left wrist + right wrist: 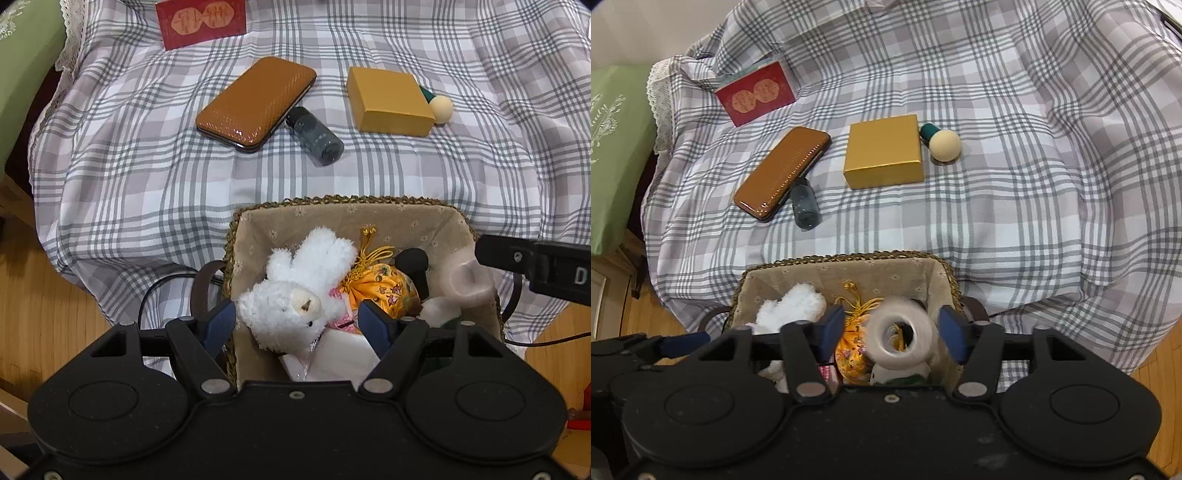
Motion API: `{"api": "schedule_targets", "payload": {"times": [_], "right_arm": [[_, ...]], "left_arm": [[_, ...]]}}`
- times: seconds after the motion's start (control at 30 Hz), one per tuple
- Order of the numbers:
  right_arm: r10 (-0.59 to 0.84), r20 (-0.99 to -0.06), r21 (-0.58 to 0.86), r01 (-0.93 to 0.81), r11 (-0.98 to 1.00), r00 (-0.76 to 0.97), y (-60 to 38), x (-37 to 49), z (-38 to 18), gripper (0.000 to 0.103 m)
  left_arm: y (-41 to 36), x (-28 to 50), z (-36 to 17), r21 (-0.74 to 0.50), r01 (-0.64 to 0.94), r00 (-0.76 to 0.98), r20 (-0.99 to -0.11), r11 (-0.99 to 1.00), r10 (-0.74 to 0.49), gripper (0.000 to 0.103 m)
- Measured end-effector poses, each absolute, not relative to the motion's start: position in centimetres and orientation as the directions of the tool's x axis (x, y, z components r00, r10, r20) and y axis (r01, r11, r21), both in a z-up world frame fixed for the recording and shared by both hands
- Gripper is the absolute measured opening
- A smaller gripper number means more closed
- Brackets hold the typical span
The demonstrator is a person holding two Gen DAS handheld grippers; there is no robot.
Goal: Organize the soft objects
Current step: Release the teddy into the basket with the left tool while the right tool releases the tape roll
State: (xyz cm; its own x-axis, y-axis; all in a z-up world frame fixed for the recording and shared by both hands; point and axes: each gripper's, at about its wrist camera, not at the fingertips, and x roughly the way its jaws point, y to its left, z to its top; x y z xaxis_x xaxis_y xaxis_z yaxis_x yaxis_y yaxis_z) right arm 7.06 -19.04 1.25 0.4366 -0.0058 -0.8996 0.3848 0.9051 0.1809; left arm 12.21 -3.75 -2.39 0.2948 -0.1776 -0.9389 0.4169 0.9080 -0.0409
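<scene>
A rumpled plaid cloth point(147, 177) drapes my desk. On it sits a woven, fabric-lined basket point(332, 201) holding a fluffy white plush point(295, 295), a silky orange pouch point(384, 288) and a smooth pale ring point(901, 336). My left gripper point(297, 325) gapes around the plush, my right gripper point(892, 332) around the ring; neither grips.

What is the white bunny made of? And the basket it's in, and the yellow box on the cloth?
The white bunny looks like fluffy plush: its fur is shaggy. The basket seems woven straw or rope with a braided rim and flowery cloth lining. The yellow box is probably cardboard, with sharp edges and a dull golden sheen.
</scene>
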Motion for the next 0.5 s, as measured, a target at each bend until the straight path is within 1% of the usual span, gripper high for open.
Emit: {"api": "schedule_targets", "payload": {"times": [0.07,0.27,0.5], "right_arm": [[-0.008,-0.894,0.181,0.378,0.908,0.447,-18.95,7.05,1.46,0.073],[-0.01,-0.896,0.182,0.39,0.903,0.444,-19.3,7.11,1.42,0.073],[-0.017,-0.91,0.167,0.404,0.9,0.415,-19.55,7.26,0.7,0.076]], "left_arm": [[-3.76,12.21,-2.54,-0.045,0.416,0.286,-0.942,0.908,-0.177,0.069],[-3.96,12.1,-2.8,-0.045,0.416,0.274,-0.946,0.908,-0.172,0.07],[-4.23,12.04,-2.94,-0.034,0.418,0.271,-0.949,0.908,-0.16,0.071]]}}
